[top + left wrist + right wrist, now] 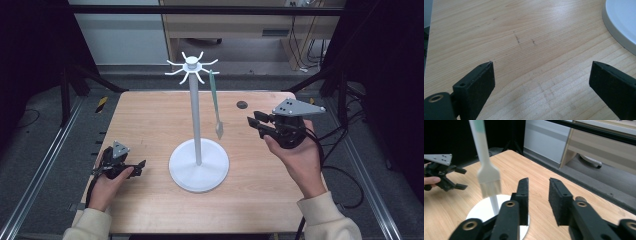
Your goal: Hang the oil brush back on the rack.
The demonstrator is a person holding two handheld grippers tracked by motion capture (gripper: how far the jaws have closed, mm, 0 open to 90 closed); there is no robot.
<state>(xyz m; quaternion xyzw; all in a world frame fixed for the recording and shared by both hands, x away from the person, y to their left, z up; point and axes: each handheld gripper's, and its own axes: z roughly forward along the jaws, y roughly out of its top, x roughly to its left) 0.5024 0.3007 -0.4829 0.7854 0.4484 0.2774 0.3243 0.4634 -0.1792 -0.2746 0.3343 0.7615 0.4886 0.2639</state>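
A white stand (pixel 196 115) with a round base (pixel 199 167) and a ring of hooks (pixel 192 62) at its top rises from the middle of the table. A brush (pixel 216 107) with a green handle and pale bristles hangs from one hook, free of both grippers. My right gripper (pixel 254 124) is held above the table just right of the brush. Its jaws stand a little apart with nothing between them (pixel 539 192), and the brush (pixel 487 173) hangs to their left. My left gripper (pixel 140 167) rests low at the table's left, open and empty (pixel 541 75), next to the base (pixel 621 20).
The wooden table (pixel 150 120) has a small dark round hole (pixel 242 104) near its back edge. Metal rails run along both sides of the table. A wooden cabinet (pixel 240 25) stands on the floor beyond the far edge.
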